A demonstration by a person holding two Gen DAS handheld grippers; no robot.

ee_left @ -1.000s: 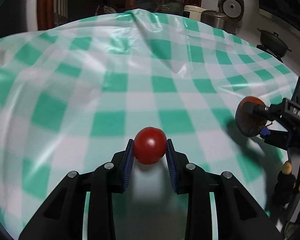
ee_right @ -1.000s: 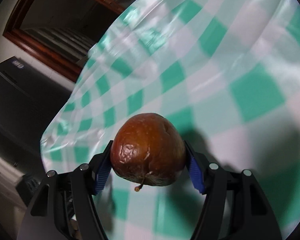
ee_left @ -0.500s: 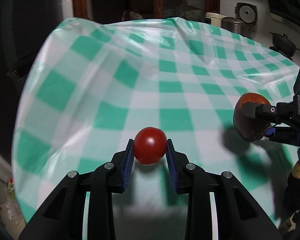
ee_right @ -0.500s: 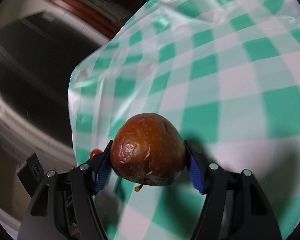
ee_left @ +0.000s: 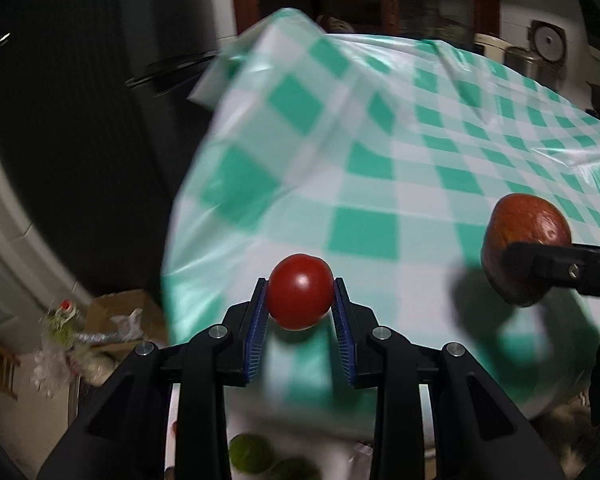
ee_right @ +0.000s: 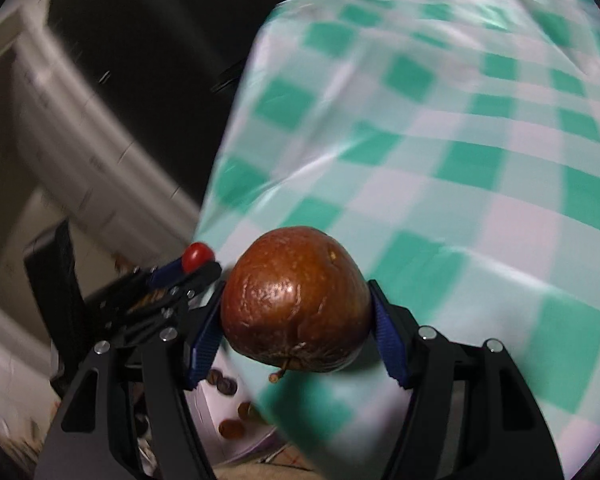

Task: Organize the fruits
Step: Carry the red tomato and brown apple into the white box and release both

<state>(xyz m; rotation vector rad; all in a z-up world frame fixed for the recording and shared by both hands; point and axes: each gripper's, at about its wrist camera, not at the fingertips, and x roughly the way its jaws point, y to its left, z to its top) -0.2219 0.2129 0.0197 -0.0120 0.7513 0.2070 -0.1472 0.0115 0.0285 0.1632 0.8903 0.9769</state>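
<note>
Much of both views is smeared by blur, and the dark surroundings beyond the worktop (ee_left: 380, 184) hardly resolve. Below the left claw (ee_left: 300, 300), two round green shapes (ee_left: 250, 452) sit at the bottom rim of the picture, cut off by the claw's body and too blurred to name. Under the right claw (ee_right: 296, 308), a few small brown round things (ee_right: 230, 426) lie on a pale surface, partly hidden by the black fingers; what holds them cannot be made out. To the lower left of the left claw lies a blurred heap of crinkled plastic (ee_left: 60, 340) beside a cardboard box (ee_left: 116, 312).

The worktop, under a green-and-white checked cloth, spreads ahead of and to the right of both claws; its near-left corner edge curves just ahead and to the left of each claw, with dark open space beyond it. Ahead of the left claw the cloth lies bare.

The left claw is closed snugly on a small red tomato (ee_left: 300, 291), its blue pads (ee_left: 256, 332) pressing both sides, the fruit held above the cloth near the edge. The right claw is spread wider and clamps a wrinkled brown fruit (ee_right: 296, 300) with a short stem at its underside. From the left wrist that brown fruit hangs well off to the right; from the right wrist the tomato sits just to the left.
</note>
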